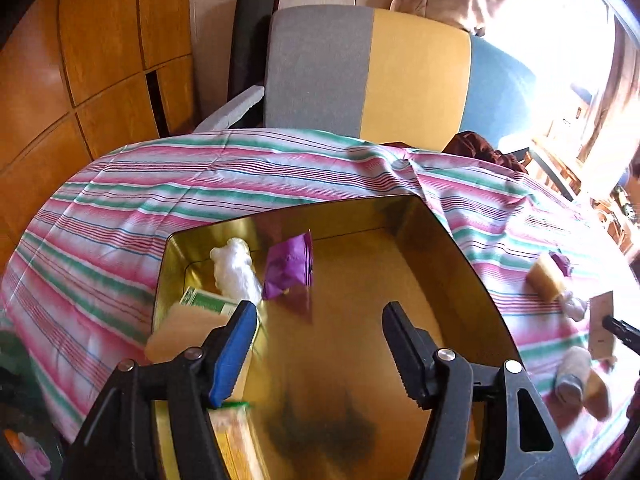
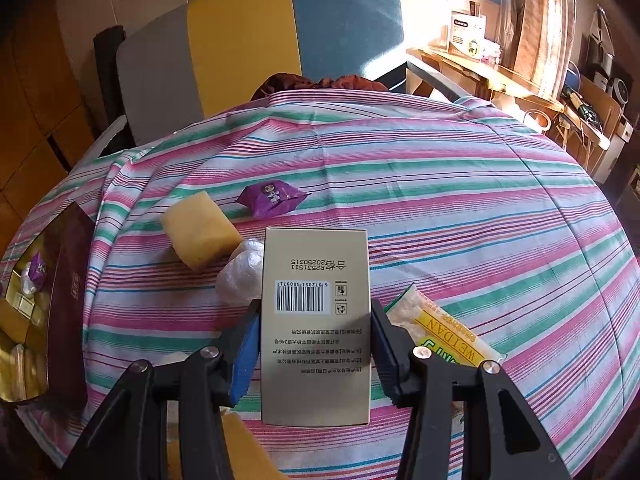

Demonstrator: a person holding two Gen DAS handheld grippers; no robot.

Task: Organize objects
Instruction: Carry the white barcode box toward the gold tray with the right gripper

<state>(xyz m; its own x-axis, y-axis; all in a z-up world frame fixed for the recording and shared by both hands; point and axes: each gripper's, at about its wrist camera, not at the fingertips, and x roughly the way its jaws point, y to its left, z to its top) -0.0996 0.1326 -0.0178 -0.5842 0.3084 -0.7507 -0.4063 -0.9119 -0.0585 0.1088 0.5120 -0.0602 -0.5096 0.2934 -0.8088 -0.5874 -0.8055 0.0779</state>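
Note:
My left gripper (image 1: 320,316) is open and empty above a gold tin box (image 1: 460,240). Inside the tin lie a purple snack packet (image 1: 290,266), a white plastic-wrapped lump (image 1: 234,270), a green-and-white carton (image 1: 204,302) and a yellow sponge (image 1: 184,330). My right gripper (image 2: 316,312) is shut on a beige carton with a barcode (image 2: 316,292), held above the striped cloth. On the cloth in the right wrist view lie a yellow sponge (image 2: 198,230), a purple packet (image 2: 272,199), a clear-wrapped lump (image 2: 240,272) and a yellow WEIDAN packet (image 2: 444,330).
The striped tablecloth (image 2: 440,184) covers the table. The tin shows at the left edge of the right wrist view (image 2: 24,304), with its dark red lid (image 2: 68,300) beside it. A grey, yellow and blue sofa (image 1: 368,76) stands behind the table. Cluttered shelves (image 2: 580,100) are at right.

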